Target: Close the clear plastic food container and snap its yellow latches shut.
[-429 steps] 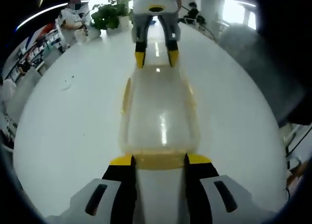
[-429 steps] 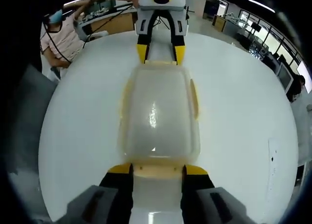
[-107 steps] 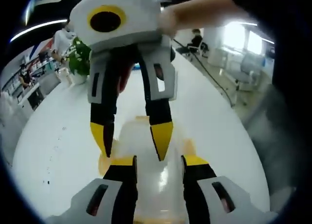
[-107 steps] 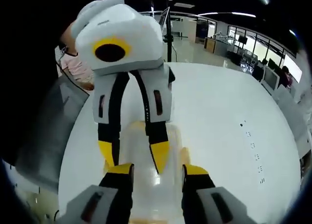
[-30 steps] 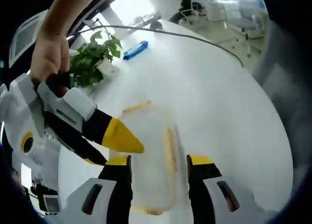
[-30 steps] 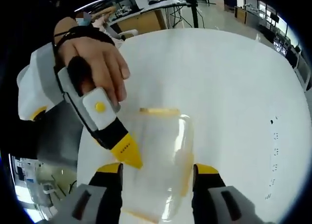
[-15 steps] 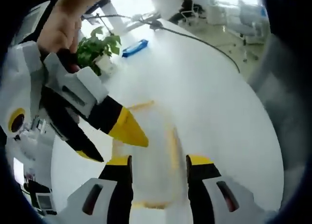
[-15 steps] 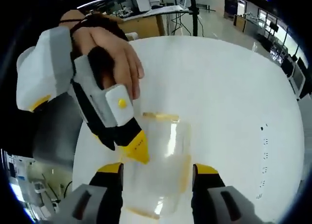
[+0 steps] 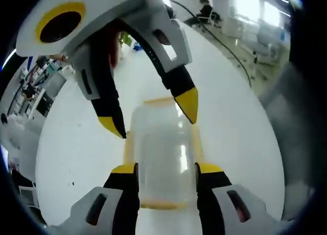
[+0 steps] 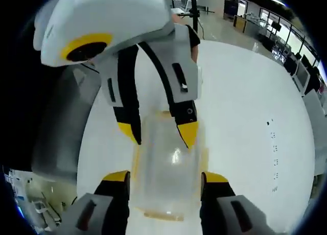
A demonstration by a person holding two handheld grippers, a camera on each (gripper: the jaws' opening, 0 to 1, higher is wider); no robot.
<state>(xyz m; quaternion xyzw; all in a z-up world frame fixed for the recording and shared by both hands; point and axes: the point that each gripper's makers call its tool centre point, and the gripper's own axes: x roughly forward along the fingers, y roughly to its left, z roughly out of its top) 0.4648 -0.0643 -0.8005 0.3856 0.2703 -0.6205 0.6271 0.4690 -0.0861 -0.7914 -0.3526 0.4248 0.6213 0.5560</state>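
Your left gripper [image 9: 161, 168] and right gripper [image 10: 164, 178] both stand spread, facing each other over the lidded container [image 9: 161, 158] on the desk [image 9: 71, 143]. Lid appears seated; latching is in hand. Next, press each yellow latch [image 9: 159, 101] down against the side.

Round white table [image 9: 76, 143], clear container [image 9: 161, 158] on it

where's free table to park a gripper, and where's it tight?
Free: bare white table beside the container, out to the table edge; likewise beside the container in the left gripper view. Tight: above the container, where the left gripper and right gripper face each other, fingers spread, over its ends and yellow latches.
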